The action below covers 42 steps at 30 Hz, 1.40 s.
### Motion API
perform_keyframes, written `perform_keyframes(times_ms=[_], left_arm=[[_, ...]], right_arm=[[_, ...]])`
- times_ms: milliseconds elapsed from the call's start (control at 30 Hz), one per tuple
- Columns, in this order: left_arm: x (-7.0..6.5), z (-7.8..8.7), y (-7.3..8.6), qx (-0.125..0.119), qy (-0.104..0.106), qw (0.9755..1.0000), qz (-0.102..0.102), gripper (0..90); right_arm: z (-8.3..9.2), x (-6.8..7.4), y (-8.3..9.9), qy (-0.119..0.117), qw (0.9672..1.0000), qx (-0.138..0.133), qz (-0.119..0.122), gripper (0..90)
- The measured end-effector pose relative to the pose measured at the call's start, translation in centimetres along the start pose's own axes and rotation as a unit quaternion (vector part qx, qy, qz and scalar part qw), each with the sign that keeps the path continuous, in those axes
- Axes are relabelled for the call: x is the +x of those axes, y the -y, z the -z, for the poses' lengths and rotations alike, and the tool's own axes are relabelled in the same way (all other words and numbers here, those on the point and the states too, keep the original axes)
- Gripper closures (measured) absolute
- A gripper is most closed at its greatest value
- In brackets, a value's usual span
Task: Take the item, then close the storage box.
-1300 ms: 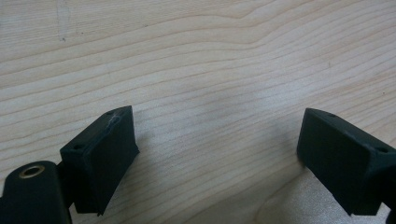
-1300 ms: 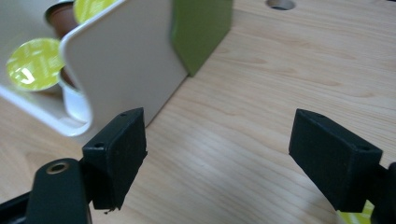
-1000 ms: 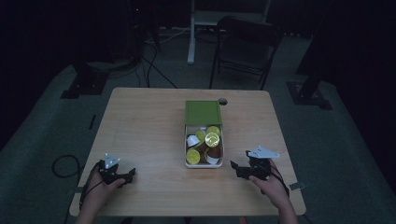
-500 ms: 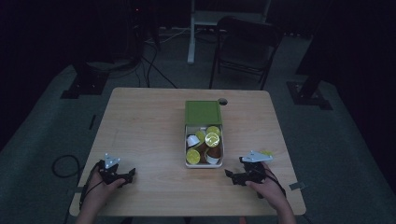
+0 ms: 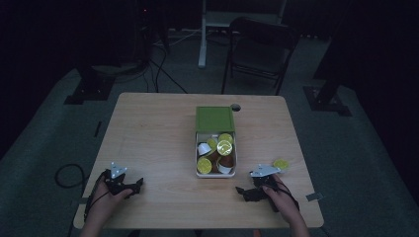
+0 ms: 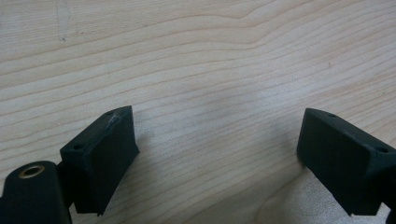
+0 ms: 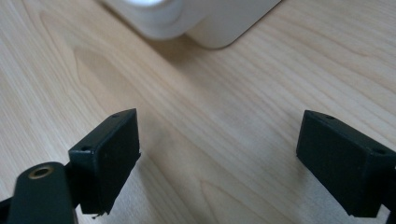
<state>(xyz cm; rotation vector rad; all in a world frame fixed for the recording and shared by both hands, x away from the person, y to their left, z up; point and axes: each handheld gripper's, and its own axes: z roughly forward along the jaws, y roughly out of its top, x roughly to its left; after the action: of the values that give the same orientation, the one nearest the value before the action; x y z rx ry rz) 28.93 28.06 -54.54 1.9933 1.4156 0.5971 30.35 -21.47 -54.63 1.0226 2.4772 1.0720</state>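
Note:
A white box (image 5: 216, 174) with its green lid (image 5: 215, 118) folded back stands at the table's middle. Several small capsules (image 5: 225, 147) with yellow or white tops lie inside it. One yellow-topped capsule (image 5: 281, 163) lies on the table right of the box. My left gripper (image 5: 137, 184) rests near the front left edge, open over bare wood (image 6: 217, 158). Front right of the box, my right gripper (image 5: 241, 192) points left toward the box's near corner (image 7: 205, 23). It is open (image 7: 217, 158) with nothing between its jaws.
The wooden table (image 5: 158, 133) has a small round hole (image 5: 235, 107) at its far edge behind the lid. A dark chair (image 5: 259, 49) and stand bases sit on the floor beyond. Cables trail from both grippers off the front edge.
My right gripper has pulled back toward the front edge and turned left. A yellow-topped capsule now shows on the table where it was. The left gripper has stayed put.

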Motion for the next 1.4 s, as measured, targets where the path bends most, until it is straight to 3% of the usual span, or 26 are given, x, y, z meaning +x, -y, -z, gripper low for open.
perform_keyframes(times_ms=[100, 333, 467, 600, 733, 800, 900, 1067, 1400], left_arm=[[0.0, 0.0, 0.0, 0.000, 0.000, 1.0000, 0.000, 12.5], [0.0, 0.0, 0.0, 0.001, 0.002, 1.0000, -0.002, 12.5], [-0.2, 0.0, 0.0, 0.001, 0.024, 0.9994, -0.026, 12.5], [-1.3, 0.2, -0.2, 0.011, 0.058, 0.9963, -0.062, 13.2], [-2.5, 0.2, -0.6, 0.008, 0.077, 0.9932, -0.087, 13.1], [-2.9, 0.2, -0.8, 0.004, 0.086, 0.9924, -0.088, 13.2], [-3.6, 0.2, -1.0, 0.001, 0.099, 0.9904, -0.097, 13.1], [-4.9, 0.1, -1.4, -0.007, 0.125, 0.9857, -0.113, 13.1], [-6.8, -0.2, -2.2, -0.026, 0.157, 0.9784, -0.132, 13.2]], right_arm=[[-0.2, 0.1, 0.1, 0.002, 0.9998, 0.004, 0.020, 12.9], [-0.1, -0.1, 0.1, 0.004, 0.9998, 0.005, 0.018, 13.0], [0.0, 0.0, 0.2, 0.005, 0.9997, 0.007, 0.021, 13.0], [0.0, 0.0, 0.2, 0.006, 0.9997, 0.009, 0.023, 13.0], [0.2, 0.1, 0.2, 0.000, 0.9995, 0.012, 0.031, 12.9], [0.3, 0.1, 0.2, -0.001, 0.9996, 0.009, 0.028, 12.8], [0.5, 0.2, 0.1, -0.007, 1.0000, -0.006, -0.001, 12.3], [0.9, 0.2, 0.0, -0.004, 0.9999, -0.016, -0.001, 12.3], [1.1, 0.2, -0.3, 0.007, 0.9993, -0.037, -0.010, 12.1]])
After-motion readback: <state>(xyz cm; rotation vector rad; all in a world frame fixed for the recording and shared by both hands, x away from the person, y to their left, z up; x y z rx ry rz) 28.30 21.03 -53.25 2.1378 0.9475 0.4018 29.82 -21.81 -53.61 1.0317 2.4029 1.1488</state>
